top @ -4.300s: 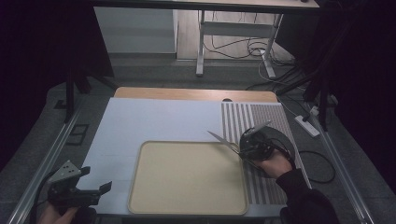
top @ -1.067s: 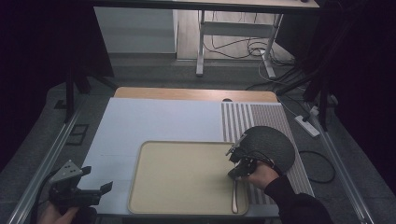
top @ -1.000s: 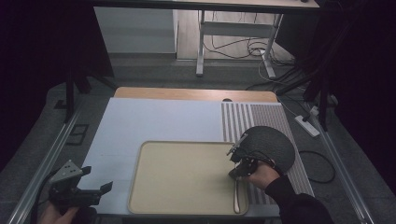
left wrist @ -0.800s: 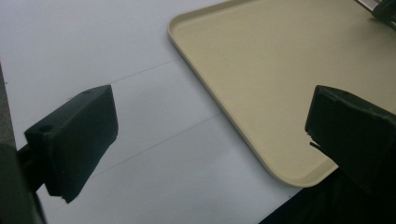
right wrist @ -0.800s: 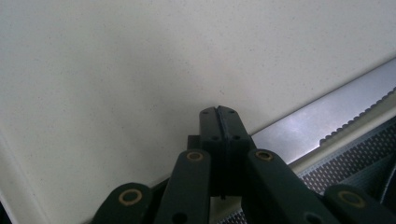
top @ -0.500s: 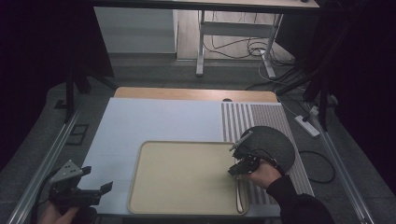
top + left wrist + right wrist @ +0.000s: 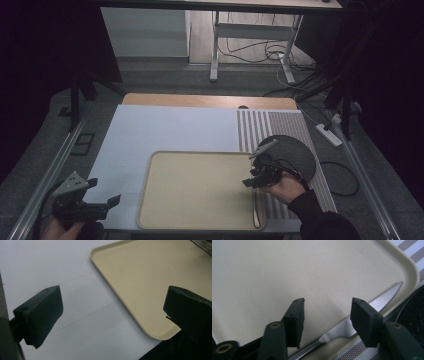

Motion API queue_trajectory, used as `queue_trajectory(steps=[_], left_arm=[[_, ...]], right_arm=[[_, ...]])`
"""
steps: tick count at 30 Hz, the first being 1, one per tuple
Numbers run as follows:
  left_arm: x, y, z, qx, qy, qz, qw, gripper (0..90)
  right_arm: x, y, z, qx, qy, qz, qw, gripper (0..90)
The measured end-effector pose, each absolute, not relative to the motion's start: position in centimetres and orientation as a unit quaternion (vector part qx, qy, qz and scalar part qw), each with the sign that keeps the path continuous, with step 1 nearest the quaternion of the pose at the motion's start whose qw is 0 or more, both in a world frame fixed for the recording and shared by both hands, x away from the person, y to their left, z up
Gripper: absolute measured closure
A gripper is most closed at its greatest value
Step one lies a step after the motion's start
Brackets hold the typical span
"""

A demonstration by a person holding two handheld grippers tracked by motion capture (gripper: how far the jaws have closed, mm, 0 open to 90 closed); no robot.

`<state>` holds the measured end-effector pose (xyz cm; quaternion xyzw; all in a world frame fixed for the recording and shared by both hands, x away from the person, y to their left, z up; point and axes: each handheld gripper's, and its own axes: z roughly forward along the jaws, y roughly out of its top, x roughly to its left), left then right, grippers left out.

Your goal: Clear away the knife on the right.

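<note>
- The right gripper (image 7: 325, 322) hovered over the right edge of the beige tray (image 7: 200, 190), its jaws parted and gripping nothing.
- A serrated steak knife (image 7: 362, 315) lay flat inside the tray, along its right rim, with the blade toward the far side and the handle toward the near side.
- In the right gripper view the blade ran diagonally beneath and between the two jaws; whether either jaw touched the steel could not be told.
- In the high view the knife (image 7: 256, 210) showed as a thin pale line by the tray's near right corner, just near of the right gripper (image 7: 257, 181).
- A dark round plate (image 7: 295, 152) sat on the striped placemat (image 7: 270, 127), just right of the tray and close behind the right hand.
- The left gripper (image 7: 92, 205) hung at the near left corner of the bench (image 7: 165, 125), its jaws wide apart and empty, well apart from the knife; its own view looked across the white surface to the tray's near corner (image 7: 150, 322).
- Risk, as a judgement: the knife lay tight against the raised rim, so a jaw drawn away carelessly could catch the blade and flip or drag it over the edge onto the placemat.
- A sideways sweep of the right hand could also knock the plate, given how near it stood.
</note>
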<state>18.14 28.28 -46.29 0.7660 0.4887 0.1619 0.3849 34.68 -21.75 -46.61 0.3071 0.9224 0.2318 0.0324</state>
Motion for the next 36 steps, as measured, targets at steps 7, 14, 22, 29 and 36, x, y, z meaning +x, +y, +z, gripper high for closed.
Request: queue_trajectory(steps=[7,14,22,29,36], left_arm=[[18.2,28.2,-46.3,0.767,0.488,0.162,0.384,3.2],[18.2,28.2,-46.3,0.768,0.487,0.162,0.383,3.2],[18.1,28.2,-46.3,0.767,0.487,0.162,0.384,3.2],[18.1,28.2,-46.3,0.767,0.487,0.162,0.384,3.1],[18.1,28.2,-46.3,0.768,0.487,0.162,0.383,3.1]], right_arm=[[34.1,-22.3,-45.8,0.31,0.917,0.246,0.056,26.9],[33.7,-22.5,-45.7,0.314,0.915,0.245,0.065,18.9],[33.0,-23.2,-45.4,0.317,0.907,0.265,0.079,11.2],[32.7,-24.2,-45.6,0.328,0.901,0.27,0.087,3.0],[32.2,-25.6,-45.7,0.344,0.892,0.277,0.099,0.0]])
